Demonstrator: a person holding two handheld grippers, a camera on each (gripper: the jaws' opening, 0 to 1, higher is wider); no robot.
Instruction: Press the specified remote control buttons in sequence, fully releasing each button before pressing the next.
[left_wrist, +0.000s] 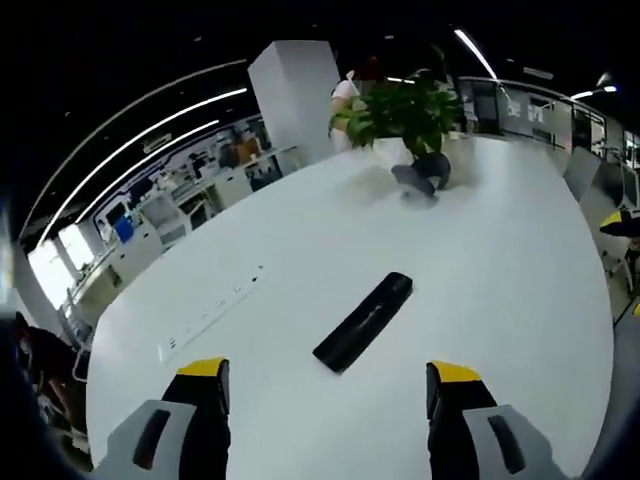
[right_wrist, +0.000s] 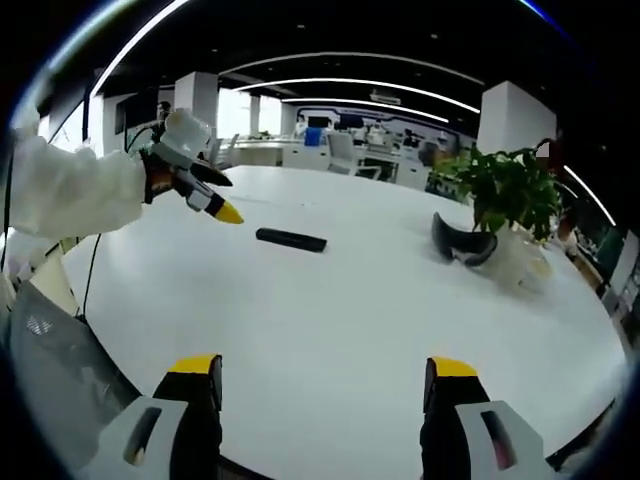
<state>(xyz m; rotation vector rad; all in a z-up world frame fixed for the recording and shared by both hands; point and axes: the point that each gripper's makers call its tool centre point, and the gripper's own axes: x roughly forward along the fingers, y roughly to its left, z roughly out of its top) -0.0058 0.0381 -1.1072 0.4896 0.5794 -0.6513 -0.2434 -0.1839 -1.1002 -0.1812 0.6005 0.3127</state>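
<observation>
White and broad, the desk (left_wrist: 480, 300) fills most of both views, its top glossy and rounded at the far edge. Around it lies an open-plan office: dark ceiling with long curved light strips (right_wrist: 350, 58), white square pillars (left_wrist: 298, 95), rows of workstations and bright windows in the distance. A flush socket strip (left_wrist: 210, 315) is set into the desk top in the left gripper view.

On the desk lies a black remote (left_wrist: 364, 321), flat, long axis slanting away, just ahead of the left hand-held gripper (left_wrist: 328, 385), whose yellow-tipped jaws stand wide apart with nothing between them, above the surface. In the right gripper view the remote (right_wrist: 291, 240) lies mid-desk, well ahead of the right hand-held gripper (right_wrist: 325, 385), whose jaws are likewise spread and empty. The left hand-held gripper (right_wrist: 215, 207) enters that view from the left, held by a white-sleeved arm (right_wrist: 70, 190), its yellow tip near the remote but apart from it.

Farther back stands a leafy plant (right_wrist: 510, 190) in a white pot (right_wrist: 520, 262), with a dark headset-like object (right_wrist: 462, 243) just beside it. A person stands behind the plant.
</observation>
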